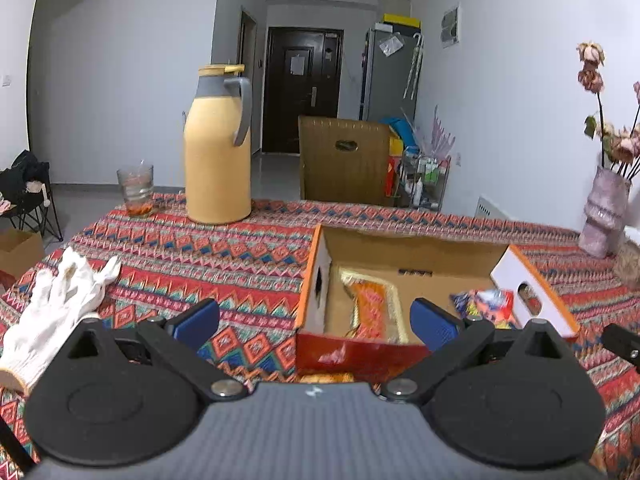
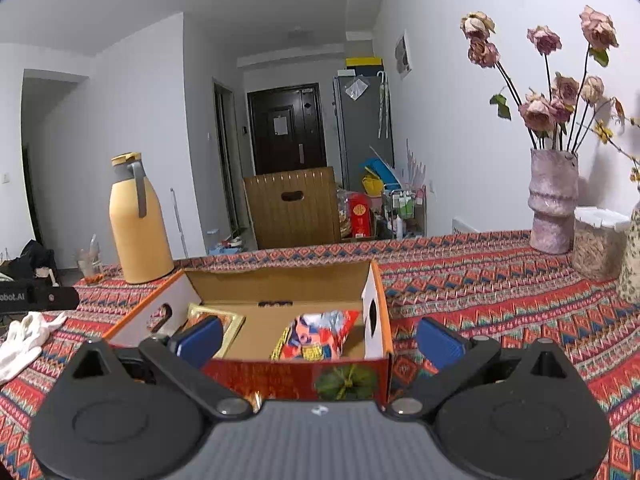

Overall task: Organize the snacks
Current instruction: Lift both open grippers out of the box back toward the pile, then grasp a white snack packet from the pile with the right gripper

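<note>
Both grippers are held low over the near edge of the bench [image 1: 248, 256], which wears a red zigzag-patterned cloth, and both point forward toward the open cardboard box [image 1: 404, 252] that sits on it. The left gripper [image 1: 316, 322] is level, its blue-padded fingers [image 1: 198, 320] spread wide apart with nothing between them; its right finger stands in front of the box's near wall, its left finger over bare cloth. The right gripper [image 2: 320, 338] is likewise level and spread wide and empty, its left pad in front of the box's near left corner and its right pad just outside the box's right wall. Inside the box lie two snacks: an orange packet with a pale gold border [image 1: 372, 312] flat on the floor at the left side, and a crumpled multicoloured snack bag [image 2: 320, 334] resting toward the right wall, a little blurred in the left wrist view so its print cannot be read. The box's side flaps, white with oval hand holes, stand up and lean outward. A white cotton glove [image 1: 56, 304] lies on the cloth to the left of the left gripper; whether a hand is in it I cannot tell. Farther back on the left stand a yellow thermos jug [image 1: 218, 148] with a grey handle and a drinking glass [image 1: 136, 190] beside it. On the right, near the wall, a pink vase [image 2: 552, 200] holds dried roses, with a clear lidded container [image 2: 598, 244] just beside it.
</note>
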`<state>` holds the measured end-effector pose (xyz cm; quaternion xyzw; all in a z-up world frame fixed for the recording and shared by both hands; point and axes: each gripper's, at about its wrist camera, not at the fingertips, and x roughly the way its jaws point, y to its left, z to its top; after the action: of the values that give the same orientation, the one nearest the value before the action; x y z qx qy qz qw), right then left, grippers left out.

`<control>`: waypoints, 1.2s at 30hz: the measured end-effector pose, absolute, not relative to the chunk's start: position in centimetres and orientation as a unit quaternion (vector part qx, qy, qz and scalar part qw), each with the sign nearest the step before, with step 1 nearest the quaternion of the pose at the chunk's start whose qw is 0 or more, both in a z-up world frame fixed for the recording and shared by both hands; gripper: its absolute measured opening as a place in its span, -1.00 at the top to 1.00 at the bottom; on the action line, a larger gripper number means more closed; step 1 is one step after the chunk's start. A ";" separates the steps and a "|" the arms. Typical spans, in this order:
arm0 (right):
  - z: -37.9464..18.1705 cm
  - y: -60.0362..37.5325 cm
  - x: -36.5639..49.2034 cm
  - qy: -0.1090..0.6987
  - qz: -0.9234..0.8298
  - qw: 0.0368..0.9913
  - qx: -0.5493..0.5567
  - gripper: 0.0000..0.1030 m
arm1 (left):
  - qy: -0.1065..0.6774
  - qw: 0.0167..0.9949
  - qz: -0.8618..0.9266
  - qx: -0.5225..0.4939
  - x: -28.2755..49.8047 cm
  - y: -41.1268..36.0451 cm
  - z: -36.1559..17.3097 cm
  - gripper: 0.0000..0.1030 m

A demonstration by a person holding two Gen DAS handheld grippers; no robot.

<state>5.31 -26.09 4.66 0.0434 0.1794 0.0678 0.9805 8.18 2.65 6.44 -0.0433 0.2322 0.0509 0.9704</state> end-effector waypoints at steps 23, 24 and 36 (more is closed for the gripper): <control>-0.2 -27.6 2.4 0.240 0.042 0.967 0.069 -1.00 | 0.269 0.960 0.037 -0.063 6.6 4.5 -1.0 -1.00; -0.3 -27.6 2.5 0.241 0.041 0.967 0.068 -1.00 | 0.269 0.960 0.036 -0.063 6.6 4.4 -1.0 -1.00; -1.5 -26.3 2.2 0.281 0.052 0.957 0.043 -0.98 | 0.268 0.960 0.030 -0.070 6.5 4.5 -1.1 -1.00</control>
<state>2.23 -26.34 -1.49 0.0430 0.2809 0.0523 0.9574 6.54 4.54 -1.12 -0.0700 0.2681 0.0296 0.9604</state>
